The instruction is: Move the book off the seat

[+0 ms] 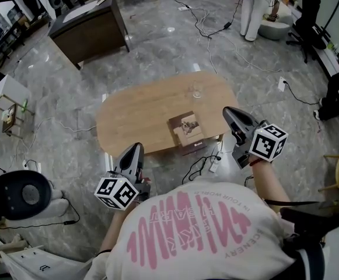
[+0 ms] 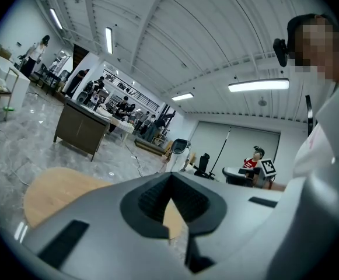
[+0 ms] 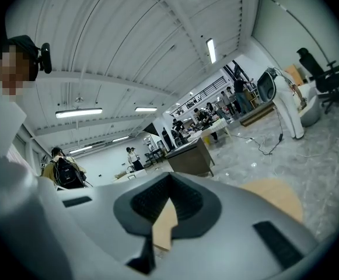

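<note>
A brown book point(image 1: 187, 128) with a picture on its cover lies flat at the near edge of the oval wooden table point(image 1: 140, 112). A dark object shows just under that edge, below the book. My left gripper point(image 1: 136, 149) is held low at the left, close to my body and short of the table, with its jaws together and nothing in them. My right gripper point(image 1: 229, 112) hovers just right of the book, apart from it, also shut and empty. The left gripper point(image 2: 169, 182) and right gripper point(image 3: 169, 182) views look level across the room over the table top.
A clear glass point(image 1: 197, 91) stands on the far side of the table. Cables and a power strip point(image 1: 215, 163) lie on the marble floor by the near edge. A dark cabinet point(image 1: 90, 31) stands far left, and a black round chair point(image 1: 20, 194) is at my left.
</note>
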`<state>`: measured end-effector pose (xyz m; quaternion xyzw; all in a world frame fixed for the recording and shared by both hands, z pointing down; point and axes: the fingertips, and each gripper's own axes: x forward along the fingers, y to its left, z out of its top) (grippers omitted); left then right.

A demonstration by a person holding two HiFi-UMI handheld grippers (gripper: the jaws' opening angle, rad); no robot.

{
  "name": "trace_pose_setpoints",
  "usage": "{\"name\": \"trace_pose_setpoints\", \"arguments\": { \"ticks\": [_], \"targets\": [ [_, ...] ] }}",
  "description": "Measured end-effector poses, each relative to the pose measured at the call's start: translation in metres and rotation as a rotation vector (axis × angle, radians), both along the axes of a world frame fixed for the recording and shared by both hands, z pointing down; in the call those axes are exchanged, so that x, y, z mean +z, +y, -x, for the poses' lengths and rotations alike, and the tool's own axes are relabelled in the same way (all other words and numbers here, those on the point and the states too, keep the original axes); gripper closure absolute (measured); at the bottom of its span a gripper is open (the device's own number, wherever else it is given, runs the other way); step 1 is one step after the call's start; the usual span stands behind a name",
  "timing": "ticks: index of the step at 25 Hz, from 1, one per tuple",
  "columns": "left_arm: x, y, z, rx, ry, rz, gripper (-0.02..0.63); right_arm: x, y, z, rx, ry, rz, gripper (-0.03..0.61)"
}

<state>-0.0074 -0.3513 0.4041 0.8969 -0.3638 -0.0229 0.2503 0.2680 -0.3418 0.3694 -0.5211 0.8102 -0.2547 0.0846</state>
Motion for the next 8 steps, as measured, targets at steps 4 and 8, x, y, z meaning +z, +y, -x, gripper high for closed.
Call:
{"name": "trace_pose_setpoints", "arguments": {
  "ticks": [4,8],
  "targets": [
    [0.0020,0.0042,0.0004,0.002,0.000,-0.001,0.606,0.0051,0.0009,-0.0006,-0.001,0.002,0.005,0.569],
    [0.0050,0.0059,0.0046,-0.011,0.009,0.010,0.606,0.0101,0.0019,0.0005,-0.005,0.003,0.011,0.569]
  ]
}}
